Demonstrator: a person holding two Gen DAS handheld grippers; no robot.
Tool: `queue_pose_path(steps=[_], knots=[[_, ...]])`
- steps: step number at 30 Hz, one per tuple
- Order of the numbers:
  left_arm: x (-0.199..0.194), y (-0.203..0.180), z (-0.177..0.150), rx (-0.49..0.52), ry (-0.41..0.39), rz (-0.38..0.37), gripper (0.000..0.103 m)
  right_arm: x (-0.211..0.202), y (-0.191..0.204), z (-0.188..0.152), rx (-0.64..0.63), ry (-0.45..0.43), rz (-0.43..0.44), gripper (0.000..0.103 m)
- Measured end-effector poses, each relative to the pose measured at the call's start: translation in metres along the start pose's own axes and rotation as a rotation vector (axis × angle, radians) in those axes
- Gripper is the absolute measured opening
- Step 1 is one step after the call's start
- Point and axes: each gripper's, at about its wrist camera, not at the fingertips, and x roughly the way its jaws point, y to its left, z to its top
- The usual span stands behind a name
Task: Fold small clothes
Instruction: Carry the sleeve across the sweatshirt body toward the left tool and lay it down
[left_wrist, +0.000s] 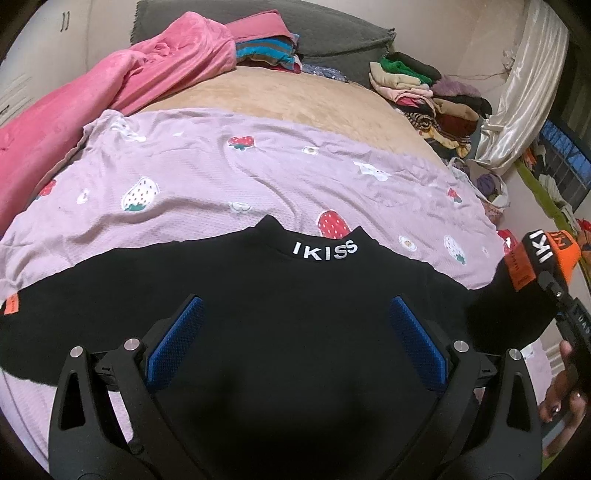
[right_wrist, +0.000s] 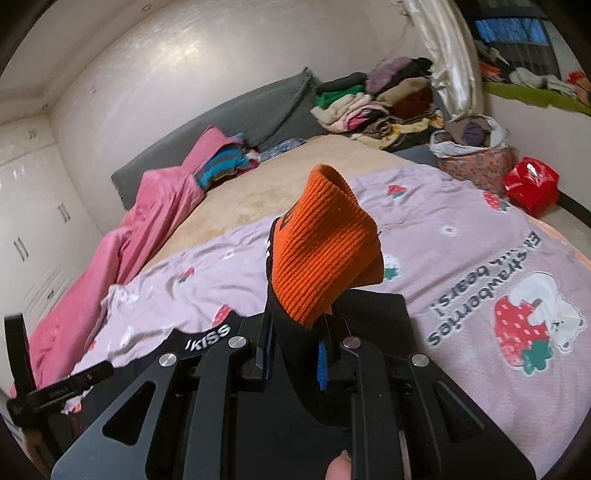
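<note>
A black top (left_wrist: 288, 295) with "IKISS" on its collar (left_wrist: 325, 249) lies spread on a lilac strawberry-print sheet (left_wrist: 221, 166). My left gripper (left_wrist: 295, 332) hovers over the top's chest, open and empty, blue pads (left_wrist: 177, 343) wide apart. My right gripper (right_wrist: 293, 354) is shut on the top's right sleeve (right_wrist: 295, 343), just below its orange ribbed cuff (right_wrist: 325, 243), and holds it lifted above the bed. That cuff also shows at the right edge of the left wrist view (left_wrist: 554, 254). The left sleeve (left_wrist: 22, 314) lies flat at the left with an orange tag.
A pink blanket (left_wrist: 92, 96) lies along the bed's left side. Folded striped clothes (left_wrist: 266, 51) and a grey pillow (left_wrist: 332, 33) sit at the head. A heap of clothes (left_wrist: 436, 96) is at the far right; a fabric basket (right_wrist: 476, 155) and red bag (right_wrist: 532, 184) sit beside the bed.
</note>
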Motion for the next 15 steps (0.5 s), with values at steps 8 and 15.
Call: queue_pose_path(steps=[8, 15], knots=[[0.002, 0.026, -0.003, -0.091, 0.036, -0.095, 0.094, 0.016, 0.044, -0.018, -0.083, 0.039, 0.049, 0.016], [0.006, 0.047, -0.010, -0.160, 0.066, -0.161, 0.094, 0.038, 0.086, -0.044, -0.162, 0.092, 0.093, 0.017]])
